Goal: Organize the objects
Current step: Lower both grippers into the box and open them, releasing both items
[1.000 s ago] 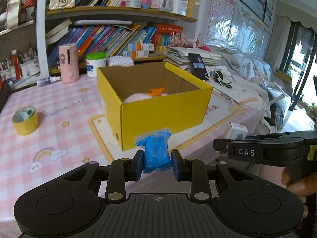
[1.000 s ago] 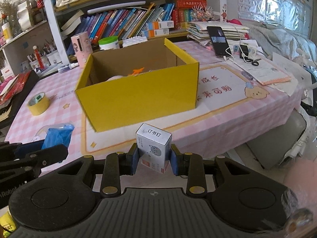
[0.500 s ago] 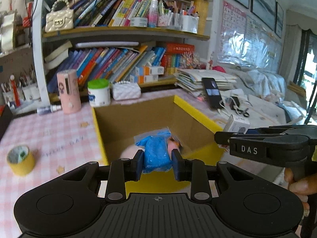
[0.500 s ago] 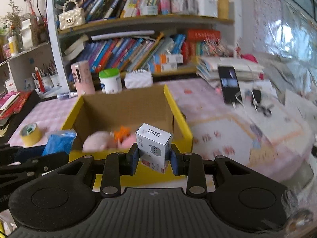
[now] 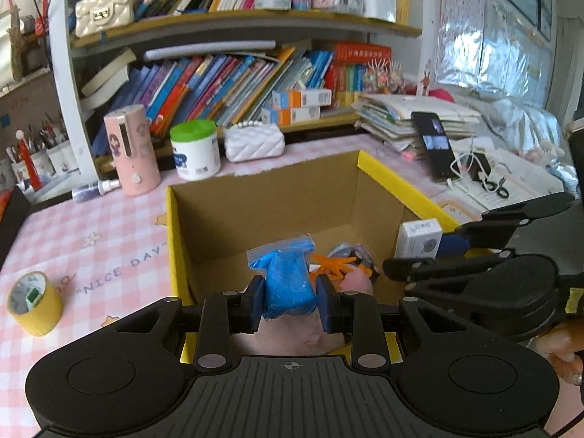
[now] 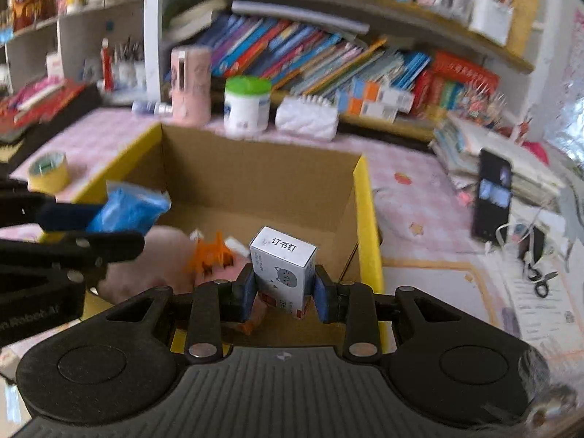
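My left gripper (image 5: 291,304) is shut on a blue plastic bag (image 5: 288,277) and holds it above the open yellow cardboard box (image 5: 398,188). My right gripper (image 6: 284,294) is shut on a small white staples box (image 6: 281,268), also above the yellow box (image 6: 367,226). Inside the box lie a pink soft toy (image 6: 153,259) and an orange clip (image 6: 210,253). The staples box (image 5: 418,239) and the right gripper show at the right of the left wrist view. The blue bag (image 6: 127,210) shows at the left of the right wrist view.
A yellow tape roll (image 5: 33,303) lies on the pink checked tablecloth left of the box. A pink cylinder (image 5: 132,149), a green-lidded jar (image 5: 195,149) and a white quilted pouch (image 5: 254,142) stand behind it. A phone (image 5: 436,144), cables and scissors (image 5: 496,188) lie at the right.
Both grippers have moved forward and over the box, from in front of its near wall to above its open inside. Each still holds its object.
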### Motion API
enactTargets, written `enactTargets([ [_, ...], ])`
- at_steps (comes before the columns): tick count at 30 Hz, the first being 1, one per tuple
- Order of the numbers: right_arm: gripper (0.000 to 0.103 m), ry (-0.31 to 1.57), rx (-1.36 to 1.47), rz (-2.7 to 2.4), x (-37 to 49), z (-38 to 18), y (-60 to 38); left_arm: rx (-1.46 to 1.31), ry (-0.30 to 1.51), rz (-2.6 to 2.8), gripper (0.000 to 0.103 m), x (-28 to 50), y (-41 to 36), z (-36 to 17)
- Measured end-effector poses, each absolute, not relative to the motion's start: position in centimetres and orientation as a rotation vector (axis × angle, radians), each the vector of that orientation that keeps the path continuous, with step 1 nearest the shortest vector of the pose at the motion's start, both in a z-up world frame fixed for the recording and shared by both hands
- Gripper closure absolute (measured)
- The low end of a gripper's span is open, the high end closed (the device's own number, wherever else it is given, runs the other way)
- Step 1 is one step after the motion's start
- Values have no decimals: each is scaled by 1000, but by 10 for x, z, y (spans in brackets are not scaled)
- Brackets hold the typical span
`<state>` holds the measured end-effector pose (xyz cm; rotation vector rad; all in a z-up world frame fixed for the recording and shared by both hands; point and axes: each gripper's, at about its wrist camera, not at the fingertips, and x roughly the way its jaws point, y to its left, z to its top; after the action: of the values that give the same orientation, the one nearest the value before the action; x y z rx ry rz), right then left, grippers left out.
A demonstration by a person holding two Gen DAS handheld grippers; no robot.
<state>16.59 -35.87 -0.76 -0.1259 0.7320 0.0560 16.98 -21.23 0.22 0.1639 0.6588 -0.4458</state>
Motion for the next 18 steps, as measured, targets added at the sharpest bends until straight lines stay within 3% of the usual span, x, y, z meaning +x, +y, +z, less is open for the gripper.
enactTargets([
  [14,73,843,-85,194,190,-22,-366,191,717,-454,73,178,-225,-15],
  [18,73,841,-52,185,191,-25,-367,176,717,-452,64,177,-221,-11],
])
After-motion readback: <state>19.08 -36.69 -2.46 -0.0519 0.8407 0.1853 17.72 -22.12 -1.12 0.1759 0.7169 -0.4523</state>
